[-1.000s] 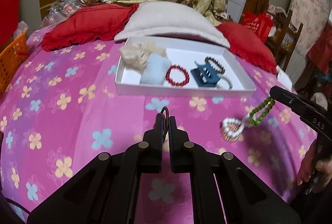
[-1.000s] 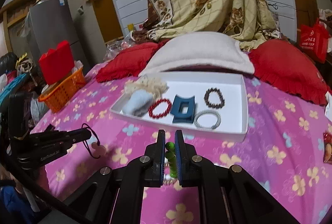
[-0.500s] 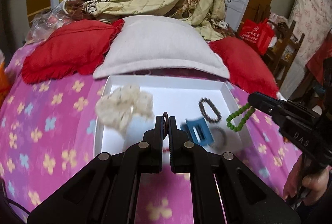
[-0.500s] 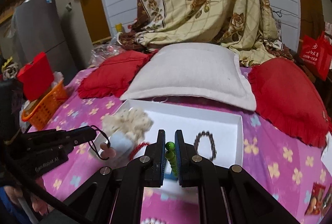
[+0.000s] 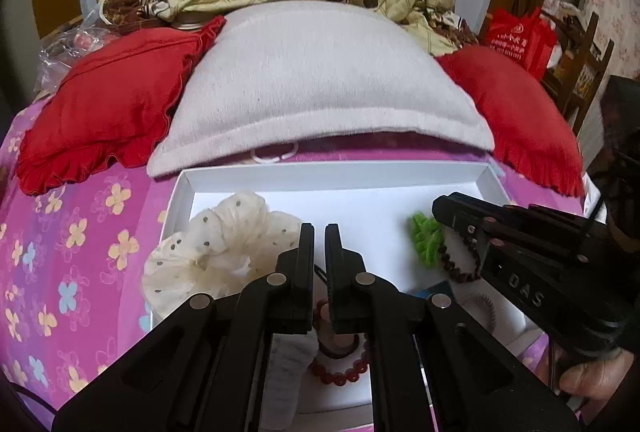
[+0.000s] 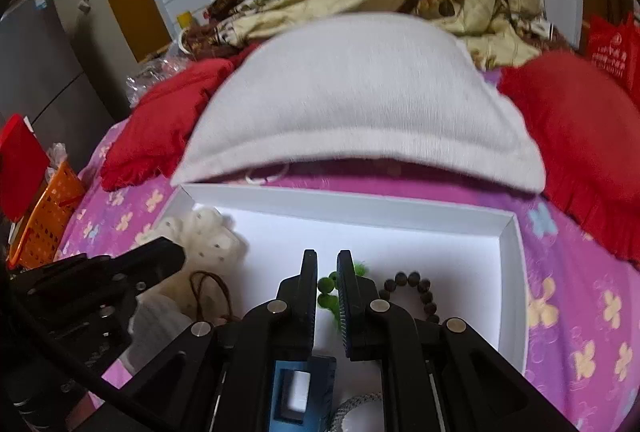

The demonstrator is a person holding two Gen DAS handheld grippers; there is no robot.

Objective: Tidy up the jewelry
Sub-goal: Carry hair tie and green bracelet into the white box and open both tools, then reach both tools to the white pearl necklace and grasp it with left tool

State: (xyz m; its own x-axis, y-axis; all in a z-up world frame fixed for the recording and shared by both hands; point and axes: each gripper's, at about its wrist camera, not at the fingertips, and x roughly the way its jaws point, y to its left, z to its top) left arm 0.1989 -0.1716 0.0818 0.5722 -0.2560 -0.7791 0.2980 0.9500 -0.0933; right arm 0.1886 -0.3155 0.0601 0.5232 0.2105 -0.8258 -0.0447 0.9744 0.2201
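Note:
Both grippers hang over the white tray [image 5: 280,175] [image 6: 508,260]. My right gripper [image 6: 328,264] has its jaws slightly apart, and the green bead bracelet [image 6: 326,286] [image 5: 426,238] lies blurred between and below them on the tray floor. My left gripper [image 5: 319,232] is nearly shut; a dark cord hair tie [image 6: 210,292] hangs beneath it, its charm over the red bead bracelet [image 5: 340,372]. Whether the fingers still pinch the cord is unclear. A dark bead bracelet [image 6: 416,292] lies right of the green one.
In the tray lie a cream dotted scrunchie [image 5: 216,256], a blue hair claw [image 6: 300,392] and a silver bracelet [image 6: 352,408]. A white pillow [image 5: 316,79] and red cushions [image 5: 104,103] border the far rim. An orange basket [image 6: 44,216] stands at the left.
Both grippers moved forward from the bedspread to above the tray. The right jaws have parted and the green bracelet has dropped from them toward the tray floor. The left jaws have parted slightly.

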